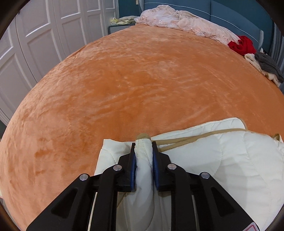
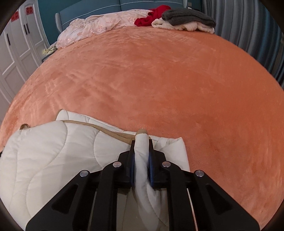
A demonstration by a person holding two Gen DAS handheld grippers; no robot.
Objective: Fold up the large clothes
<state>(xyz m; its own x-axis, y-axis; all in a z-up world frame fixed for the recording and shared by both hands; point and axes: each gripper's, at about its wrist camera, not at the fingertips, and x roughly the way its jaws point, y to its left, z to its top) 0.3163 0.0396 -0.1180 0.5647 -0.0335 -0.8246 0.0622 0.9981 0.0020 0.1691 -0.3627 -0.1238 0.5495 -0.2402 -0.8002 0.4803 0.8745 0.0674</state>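
Observation:
A white quilted garment with tan trim (image 1: 230, 156) lies at the near edge of an orange bed (image 1: 133, 80). It also shows in the right wrist view (image 2: 53, 151). My left gripper (image 1: 143, 144) is shut on a bunched corner of the garment, near its left end. My right gripper (image 2: 141, 142) is shut on another bunched corner, near its right end. A fold of white fabric with a tan tip sticks out between each pair of fingers. The garment's lower part hangs below the grippers, out of sight.
A pink blanket (image 1: 186, 21) lies crumpled at the head of the bed. A red garment (image 2: 152, 15) and a grey and cream pile (image 2: 188, 19) lie at the far right corner. White wardrobe doors (image 1: 35, 44) stand left. Grey curtains (image 2: 248, 32) hang right.

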